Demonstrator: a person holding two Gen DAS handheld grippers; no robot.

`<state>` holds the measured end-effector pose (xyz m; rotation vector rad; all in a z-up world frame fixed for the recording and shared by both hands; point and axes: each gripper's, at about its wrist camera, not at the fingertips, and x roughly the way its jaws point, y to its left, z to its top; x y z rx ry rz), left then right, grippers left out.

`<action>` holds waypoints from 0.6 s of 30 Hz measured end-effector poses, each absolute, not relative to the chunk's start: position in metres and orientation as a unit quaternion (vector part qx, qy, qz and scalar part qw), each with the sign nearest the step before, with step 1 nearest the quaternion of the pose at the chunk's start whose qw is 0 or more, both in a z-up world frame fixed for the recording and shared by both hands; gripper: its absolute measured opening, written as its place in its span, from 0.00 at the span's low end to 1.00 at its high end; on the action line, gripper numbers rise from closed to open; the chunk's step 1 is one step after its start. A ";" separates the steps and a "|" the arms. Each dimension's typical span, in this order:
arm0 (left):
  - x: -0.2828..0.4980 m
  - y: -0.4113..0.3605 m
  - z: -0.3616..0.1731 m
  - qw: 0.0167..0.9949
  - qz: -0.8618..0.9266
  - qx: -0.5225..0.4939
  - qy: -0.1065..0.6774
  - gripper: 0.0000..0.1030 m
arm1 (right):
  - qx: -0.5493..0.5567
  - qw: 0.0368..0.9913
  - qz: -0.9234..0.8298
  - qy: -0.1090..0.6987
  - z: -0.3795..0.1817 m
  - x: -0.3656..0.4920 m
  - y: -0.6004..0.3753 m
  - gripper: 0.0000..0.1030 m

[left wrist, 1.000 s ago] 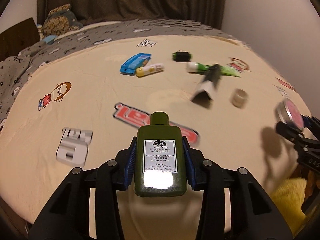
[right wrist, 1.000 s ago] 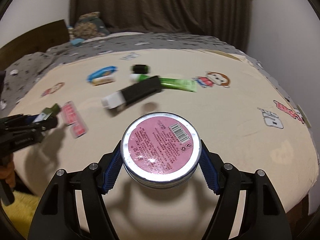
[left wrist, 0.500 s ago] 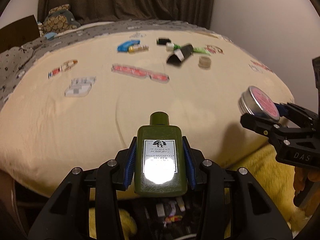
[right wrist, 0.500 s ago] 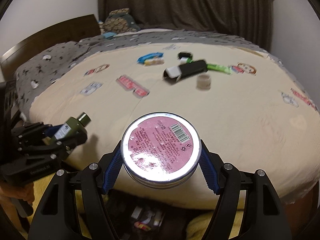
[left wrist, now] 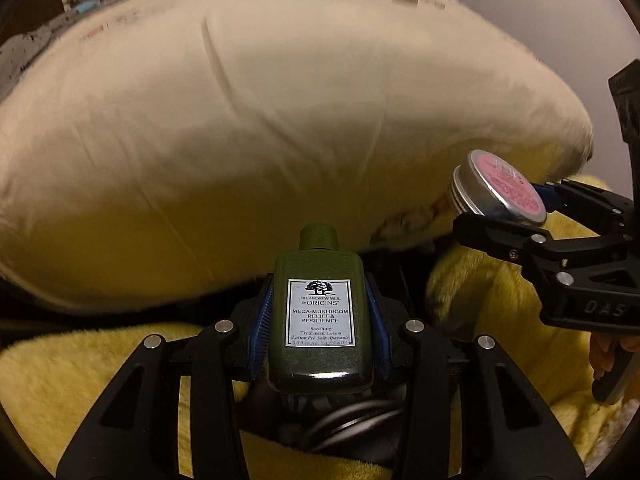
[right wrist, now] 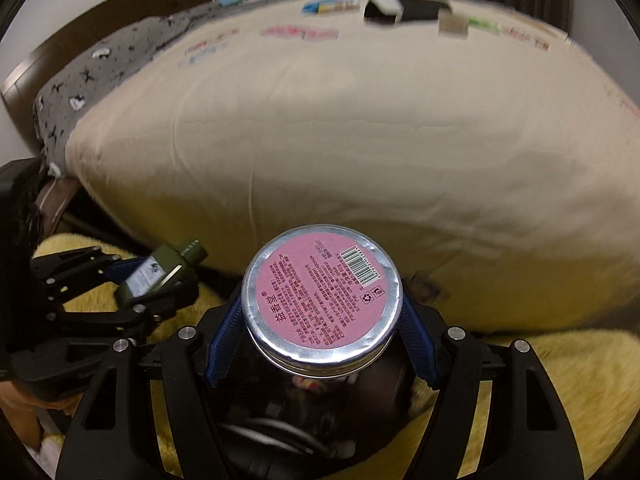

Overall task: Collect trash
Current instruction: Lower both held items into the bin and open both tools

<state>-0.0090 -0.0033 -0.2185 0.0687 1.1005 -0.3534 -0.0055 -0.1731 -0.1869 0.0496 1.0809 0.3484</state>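
My left gripper [left wrist: 319, 344] is shut on a dark green lotion bottle [left wrist: 320, 288] with a white label, cap pointing forward. My right gripper [right wrist: 322, 320] is shut on a round silver tin [right wrist: 322, 292] with a pink label. The two grippers hang side by side below the bed's front edge. A dark bin [left wrist: 352, 420] with blurred contents lies right under them, partly hidden by the held things. In the left wrist view the tin [left wrist: 500, 188] shows at the right in the right gripper [left wrist: 516, 208]. The right wrist view has the bottle [right wrist: 160, 272] at the left.
The bed's cream duvet [left wrist: 240, 120] bulges right ahead. On top, far back and blurred, lie a blue packet [right wrist: 320, 6], a black-and-white box [right wrist: 400, 8], a small jar [right wrist: 452, 24] and a green tube [right wrist: 484, 24]. A yellow fluffy rug [right wrist: 560, 380] surrounds the bin.
Both grippers pulled back from above the bed and sank below its front edge, tilting downward. The bed's top slid to the upper rim, and the rug and dark bin came into view. Both grips unchanged.
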 end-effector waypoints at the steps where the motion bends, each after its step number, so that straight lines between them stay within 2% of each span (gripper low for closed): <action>1: -0.009 -0.004 -0.226 0.832 -0.167 0.033 0.529 0.39 | 0.025 0.838 0.165 0.519 -0.192 -0.006 -0.172 0.69; 10: -0.007 -0.006 -0.279 0.789 -0.162 0.030 0.592 0.39 | 0.046 0.797 0.161 0.580 -0.234 0.000 -0.169 0.69; 18: 0.000 -0.010 -0.295 0.770 -0.165 0.026 0.616 0.39 | 0.048 0.782 0.165 0.599 -0.251 0.007 -0.160 0.70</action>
